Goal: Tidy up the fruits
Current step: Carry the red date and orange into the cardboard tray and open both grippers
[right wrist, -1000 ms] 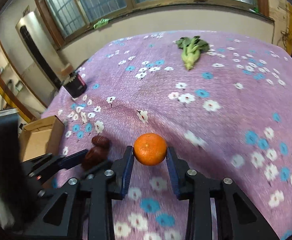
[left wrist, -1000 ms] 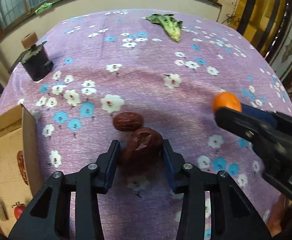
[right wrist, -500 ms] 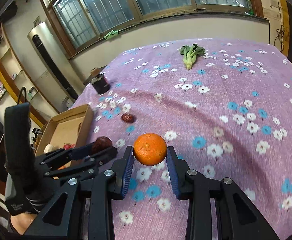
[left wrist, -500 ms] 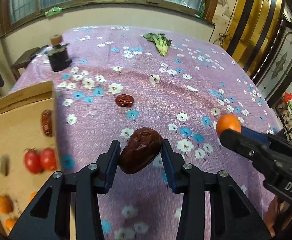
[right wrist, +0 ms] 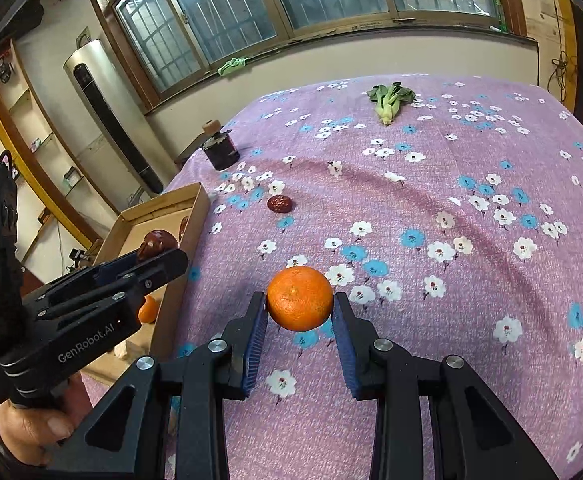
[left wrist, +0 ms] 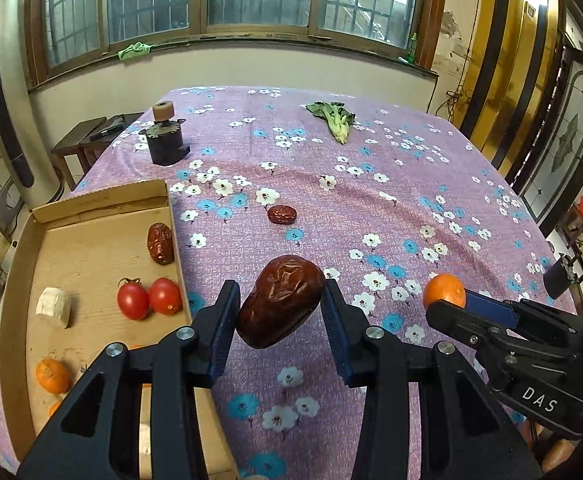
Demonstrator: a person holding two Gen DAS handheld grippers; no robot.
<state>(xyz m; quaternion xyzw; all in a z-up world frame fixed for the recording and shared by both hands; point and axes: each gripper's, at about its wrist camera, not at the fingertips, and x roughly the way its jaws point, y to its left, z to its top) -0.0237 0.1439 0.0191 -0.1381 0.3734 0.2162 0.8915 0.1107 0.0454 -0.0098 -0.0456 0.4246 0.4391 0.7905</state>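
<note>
A: Left gripper (left wrist: 281, 312) clamped on the big date (left wrist: 281, 306), held above the cloth just right of the box (left wrist: 99, 202). Right gripper (right wrist: 300, 320) pinches the orange (right wrist: 299, 298), also in the air.

B: Risks?

A: Date sits skewed between the pads and could twist out short of the box wall. 2 grippers close together may bump.

B: View differences?

A: Left view shows the box contents: 2 tomatoes (left wrist: 149, 298). Right view shows the hand (right wrist: 31, 428).

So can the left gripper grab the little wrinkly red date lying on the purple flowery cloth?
Probably not yet: the left gripper is shut on a big wrinkly date, though nothing blocks the small date.
</note>
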